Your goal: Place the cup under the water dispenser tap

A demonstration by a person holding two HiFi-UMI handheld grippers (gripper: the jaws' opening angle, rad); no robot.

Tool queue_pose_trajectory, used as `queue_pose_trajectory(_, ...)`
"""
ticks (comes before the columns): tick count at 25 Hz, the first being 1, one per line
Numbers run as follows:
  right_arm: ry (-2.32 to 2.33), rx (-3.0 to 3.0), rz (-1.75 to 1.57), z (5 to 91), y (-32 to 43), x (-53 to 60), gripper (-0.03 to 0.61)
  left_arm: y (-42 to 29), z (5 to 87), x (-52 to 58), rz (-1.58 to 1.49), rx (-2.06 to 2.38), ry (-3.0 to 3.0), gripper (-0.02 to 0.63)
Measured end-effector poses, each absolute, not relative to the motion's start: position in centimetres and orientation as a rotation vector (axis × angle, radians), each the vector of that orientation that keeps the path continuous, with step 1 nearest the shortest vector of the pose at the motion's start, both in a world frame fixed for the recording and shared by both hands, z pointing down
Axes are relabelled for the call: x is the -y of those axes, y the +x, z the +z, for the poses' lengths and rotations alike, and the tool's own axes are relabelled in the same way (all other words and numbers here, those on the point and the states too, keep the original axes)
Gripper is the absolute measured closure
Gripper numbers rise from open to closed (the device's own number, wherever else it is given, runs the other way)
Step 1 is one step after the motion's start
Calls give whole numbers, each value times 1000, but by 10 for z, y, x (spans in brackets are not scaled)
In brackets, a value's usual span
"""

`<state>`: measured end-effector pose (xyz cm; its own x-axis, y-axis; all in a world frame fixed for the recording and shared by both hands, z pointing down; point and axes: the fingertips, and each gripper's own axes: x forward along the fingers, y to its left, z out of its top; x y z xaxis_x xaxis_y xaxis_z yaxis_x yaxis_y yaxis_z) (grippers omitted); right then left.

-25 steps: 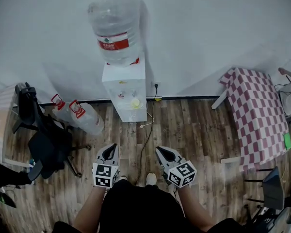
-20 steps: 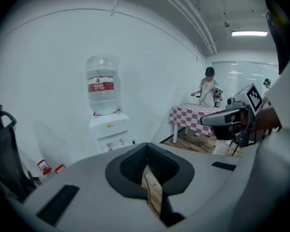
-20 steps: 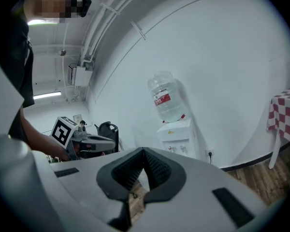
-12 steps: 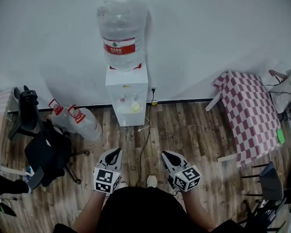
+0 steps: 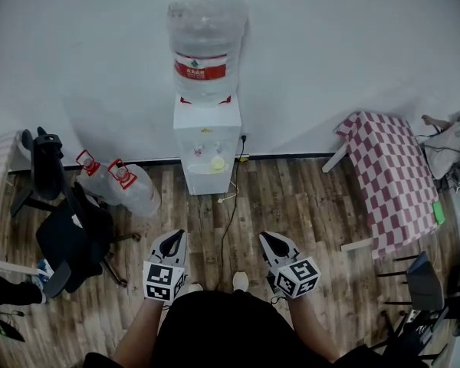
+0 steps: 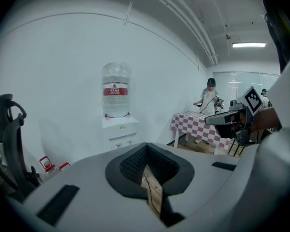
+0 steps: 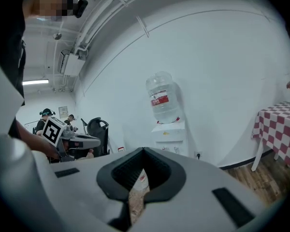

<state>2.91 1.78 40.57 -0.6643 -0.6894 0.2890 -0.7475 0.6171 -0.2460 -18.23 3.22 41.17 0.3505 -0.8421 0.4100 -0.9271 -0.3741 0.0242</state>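
Observation:
The white water dispenser (image 5: 207, 140) stands against the far wall with a clear bottle (image 5: 205, 48) on top. A small yellowish cup-like thing (image 5: 217, 162) sits in its tap recess, too small to make out more. My left gripper (image 5: 175, 236) and right gripper (image 5: 267, 238) are held side by side in front of my body, well short of the dispenser, both shut and empty. The left gripper view shows the dispenser (image 6: 118, 129) ahead beyond the shut left gripper (image 6: 146, 146). In the right gripper view the dispenser (image 7: 170, 134) stands beyond the shut right gripper (image 7: 144, 151).
Two spare water bottles (image 5: 119, 186) lie on the wooden floor left of the dispenser, beside a black office chair (image 5: 69, 228). A cable (image 5: 230, 213) runs from the wall socket across the floor. A checkered table (image 5: 395, 179) stands at the right. A person (image 6: 210, 98) stands beyond it.
The dispenser has shifted right toward the middle of the head view and sits more squarely ahead. Both grippers stay shut and have drifted slightly lower in the picture.

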Motion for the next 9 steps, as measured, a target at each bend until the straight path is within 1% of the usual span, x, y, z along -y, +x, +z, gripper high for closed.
queue_pose_trajectory(9, 1196, 2674, 512, 406, 27, -11, 557, -183, 414, -24, 493, 1581, 2361, 598)
